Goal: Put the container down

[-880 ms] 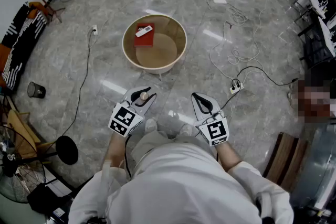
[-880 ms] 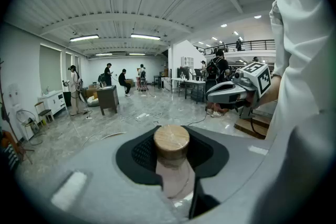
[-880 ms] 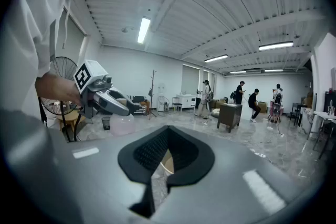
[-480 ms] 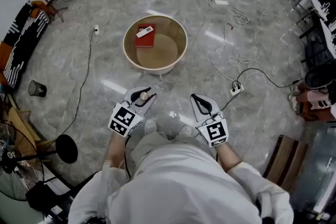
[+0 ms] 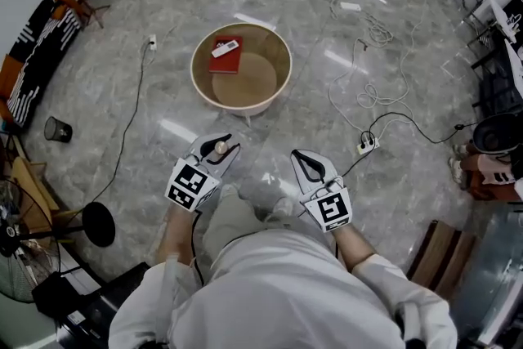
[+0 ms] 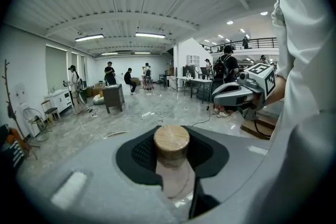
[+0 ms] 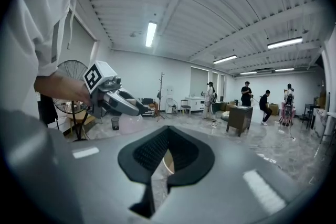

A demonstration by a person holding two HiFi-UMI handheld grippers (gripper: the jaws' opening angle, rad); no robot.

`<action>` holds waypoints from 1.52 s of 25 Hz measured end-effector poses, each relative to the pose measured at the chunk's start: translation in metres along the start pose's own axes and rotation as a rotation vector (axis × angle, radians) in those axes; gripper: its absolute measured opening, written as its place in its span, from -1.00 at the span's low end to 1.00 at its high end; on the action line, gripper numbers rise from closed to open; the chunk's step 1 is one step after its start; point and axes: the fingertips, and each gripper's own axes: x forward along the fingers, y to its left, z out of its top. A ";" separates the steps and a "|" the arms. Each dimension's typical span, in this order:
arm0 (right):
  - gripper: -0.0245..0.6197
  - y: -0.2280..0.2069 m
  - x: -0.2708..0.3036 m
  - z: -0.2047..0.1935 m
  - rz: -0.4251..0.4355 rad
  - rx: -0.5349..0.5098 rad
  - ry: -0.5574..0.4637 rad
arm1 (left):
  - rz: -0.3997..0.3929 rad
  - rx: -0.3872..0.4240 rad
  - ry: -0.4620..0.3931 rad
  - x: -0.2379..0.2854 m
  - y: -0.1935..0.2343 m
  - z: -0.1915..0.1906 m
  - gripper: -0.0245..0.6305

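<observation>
A small clear container (image 5: 221, 149) with a round wooden lid (image 6: 171, 139) sits between the jaws of my left gripper (image 5: 227, 143), which is shut on it at waist height above the floor. In the right gripper view the same container (image 7: 129, 123) hangs under the left gripper (image 7: 113, 96). My right gripper (image 5: 297, 154) is level with it to the right. It is shut with nothing between its black pads (image 7: 152, 150). A round beige tub (image 5: 276, 53) stands on the floor ahead, holding a red box (image 5: 225, 57) with a white object on it.
Cables trail over the marble floor to a power strip (image 5: 365, 146) at right. A black bin (image 5: 55, 129) and a round stand base (image 5: 98, 223) stand to the left, and a wooden bench (image 5: 441, 257) to the right. People stand by desks far off (image 6: 110, 73).
Both grippers have drifted slightly to the left in the head view. The container stays in the left gripper, and the tub has not moved.
</observation>
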 end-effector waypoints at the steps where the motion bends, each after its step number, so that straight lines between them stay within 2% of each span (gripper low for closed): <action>1: -0.91 -0.002 0.000 -0.002 0.009 -0.002 0.001 | 0.006 -0.001 0.001 0.004 0.000 0.000 -0.58; 8: -0.91 -0.019 0.014 -0.023 0.043 -0.008 0.024 | 0.035 -0.030 0.002 0.026 0.013 -0.008 -0.59; 15: -0.90 -0.045 0.050 -0.026 0.025 -0.025 0.034 | 0.020 -0.027 -0.012 0.058 0.057 -0.008 -0.58; 22: -0.91 -0.074 0.100 -0.024 -0.014 -0.025 0.063 | -0.011 -0.029 -0.024 0.087 0.121 -0.001 -0.58; 29: -0.91 -0.118 0.174 -0.018 -0.093 -0.008 0.090 | -0.096 -0.023 -0.028 0.129 0.193 0.004 -0.58; 38: -0.91 -0.163 0.290 -0.019 -0.183 -0.017 0.133 | -0.172 0.063 -0.025 0.192 0.293 -0.005 -0.58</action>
